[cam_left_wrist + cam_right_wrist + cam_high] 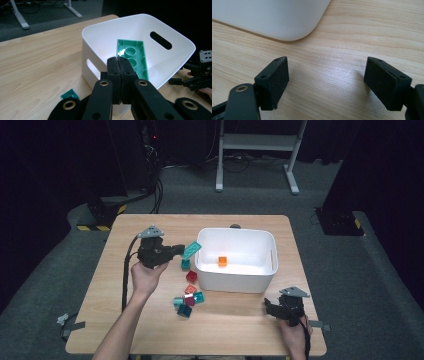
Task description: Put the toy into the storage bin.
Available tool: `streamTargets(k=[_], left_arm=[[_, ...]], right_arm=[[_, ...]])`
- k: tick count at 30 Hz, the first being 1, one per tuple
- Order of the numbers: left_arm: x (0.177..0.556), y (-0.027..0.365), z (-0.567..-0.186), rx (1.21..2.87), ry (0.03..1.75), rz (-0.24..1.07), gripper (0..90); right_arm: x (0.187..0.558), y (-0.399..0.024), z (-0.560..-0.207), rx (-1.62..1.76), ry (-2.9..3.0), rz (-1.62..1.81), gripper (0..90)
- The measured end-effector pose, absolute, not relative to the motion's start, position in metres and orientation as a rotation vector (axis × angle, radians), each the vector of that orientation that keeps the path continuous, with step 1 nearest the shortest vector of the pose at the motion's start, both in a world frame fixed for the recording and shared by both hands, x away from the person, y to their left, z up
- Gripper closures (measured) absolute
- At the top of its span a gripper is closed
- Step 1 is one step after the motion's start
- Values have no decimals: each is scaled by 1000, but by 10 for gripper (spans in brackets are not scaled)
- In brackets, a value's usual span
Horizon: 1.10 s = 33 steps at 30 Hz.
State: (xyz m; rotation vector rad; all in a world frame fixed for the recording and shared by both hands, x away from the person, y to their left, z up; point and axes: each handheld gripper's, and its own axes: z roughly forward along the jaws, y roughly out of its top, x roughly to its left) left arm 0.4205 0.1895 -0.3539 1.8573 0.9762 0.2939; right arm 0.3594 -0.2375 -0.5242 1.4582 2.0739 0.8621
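Your left gripper (172, 251) has its jaws pinched tight on the edge of a teal brick (132, 56), held in the air just at the left rim of the white bin (272, 251), underside w/ round sockets facing the camera. Looks like a sort-into-bin job, carry step nearly done. Below it, loose bricks (188, 295) sit on the table (240, 330) beside the bin; an orange brick (222, 261) is already inside. Next: push fwd past the rim, then let go. Your right gripper (270, 308) rests near the bin's corner, jaws spread wide, holding nothing.
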Motion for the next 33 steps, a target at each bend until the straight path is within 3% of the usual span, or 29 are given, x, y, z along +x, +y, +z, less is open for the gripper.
streamTargets(k=[30,32,33], left_arm=[[458,112,-371,1998,908,261,883],[458,109,-373,1996,905,275,871],[459,108,-374,1996,907,280,821]], right_arm=[[359,-238,-524,1458,2075,860,202],[359,-238,-524,1457,2076,860,202],[359,-238,-524,1457,2076,860,202]])
